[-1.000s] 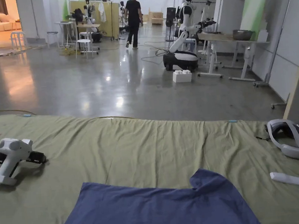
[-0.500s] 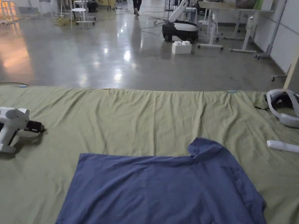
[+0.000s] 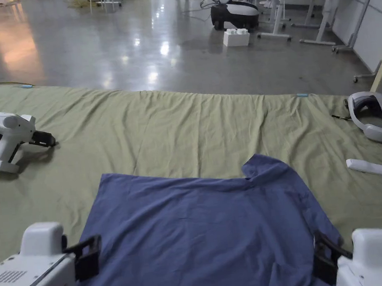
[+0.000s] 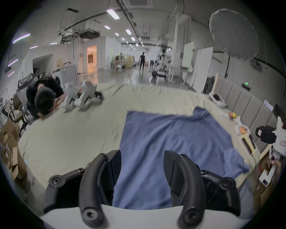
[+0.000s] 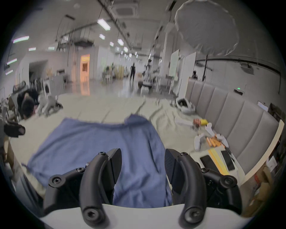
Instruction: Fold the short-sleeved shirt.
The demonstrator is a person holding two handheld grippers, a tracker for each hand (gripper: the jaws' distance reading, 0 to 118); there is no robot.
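A blue short-sleeved shirt lies flat, lower centre, collar toward upper right. The left gripper and right gripper hover with jaws wide apart, gripping nothing. No writing is legible.

Right gripper with black curved jaws spread apart, nothing between them, over the blue short-sleeved cotton shirt. Shirt lies flat on pale green bedsheet. Grey padded headboard at right; white controllers and dark phones beside it. Left gripper at left edge, blurred.
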